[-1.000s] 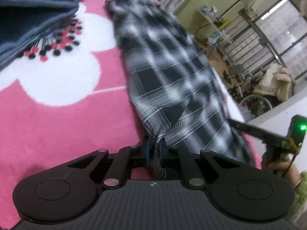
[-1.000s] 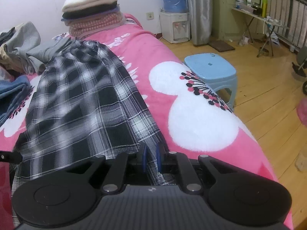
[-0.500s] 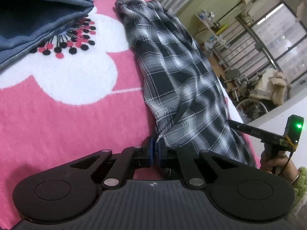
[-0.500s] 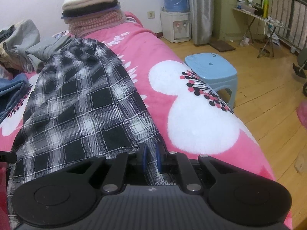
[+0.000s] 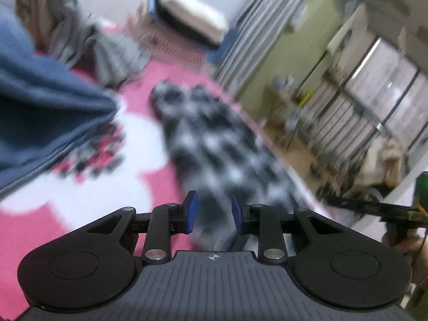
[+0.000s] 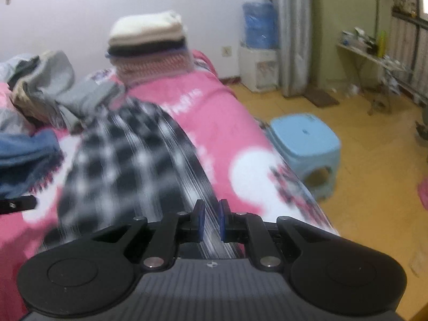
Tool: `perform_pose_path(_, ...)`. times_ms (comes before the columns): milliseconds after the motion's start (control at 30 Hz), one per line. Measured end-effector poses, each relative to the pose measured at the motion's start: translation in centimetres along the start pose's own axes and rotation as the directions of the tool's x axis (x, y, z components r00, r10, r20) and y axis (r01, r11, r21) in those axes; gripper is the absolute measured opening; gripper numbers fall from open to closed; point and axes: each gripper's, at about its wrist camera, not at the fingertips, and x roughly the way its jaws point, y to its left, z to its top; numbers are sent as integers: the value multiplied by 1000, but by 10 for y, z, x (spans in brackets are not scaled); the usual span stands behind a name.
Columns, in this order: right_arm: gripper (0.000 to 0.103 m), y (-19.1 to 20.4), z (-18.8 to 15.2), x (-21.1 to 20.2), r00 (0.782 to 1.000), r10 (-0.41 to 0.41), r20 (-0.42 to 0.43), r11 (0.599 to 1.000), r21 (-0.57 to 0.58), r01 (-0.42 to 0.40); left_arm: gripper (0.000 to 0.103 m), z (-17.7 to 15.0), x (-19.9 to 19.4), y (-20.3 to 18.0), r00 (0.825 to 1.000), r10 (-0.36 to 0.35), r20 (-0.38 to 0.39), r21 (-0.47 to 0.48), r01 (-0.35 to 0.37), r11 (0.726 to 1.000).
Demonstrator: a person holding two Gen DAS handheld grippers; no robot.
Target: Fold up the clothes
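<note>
L gripper (image 5: 211, 212) pointed down at a slant, jaws opening, blue pads (image 5: 191, 212) apart w/ plaid cloth seen between them, not pressed. R gripper (image 6: 210, 220) also angled down, pads close together w/ a narrow gap, plaid fabric in it. A hand (image 5: 406, 246) held its handle at lower right of left view.

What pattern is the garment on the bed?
Black-and-white plaid garment, best in the right wrist view.
</note>
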Motion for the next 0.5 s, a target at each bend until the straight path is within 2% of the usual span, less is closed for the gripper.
perform_pose_path(133, 11, 16, 29, 47, 999, 45, -19, 999, -27, -45, 27, 3, 46, -6, 993, 119, 20, 87, -120, 989)
perform_pose_path(200, 11, 19, 36, 76, 998, 29, -62, 999, -20, -31, 28, 2, 56, 7, 991, 137, 4, 34, -137, 990)
perform_pose_path(300, 10, 13, 32, 115, 990, -42, -133, 999, -11, 41, 28, -2, 55, 22, 995, 91, 32, -23, -90, 996)
perform_pose_path(367, 11, 9, 37, 115, 991, -51, -120, 998, 27, 55, 28, -7, 53, 26, 996, 70, 58, -16, -69, 997)
perform_pose_path(467, 11, 13, 50, 101, 994, -71, -77, 997, 32, 74, 28, -10, 50, 35, 997, 21, 71, -71, -16, 997)
perform_pose_path(500, 11, 16, 56, 96, 997, -55, -53, 998, 26, 56, 28, -11, 49, 39, 997, 4, 74, -91, 3, 996)
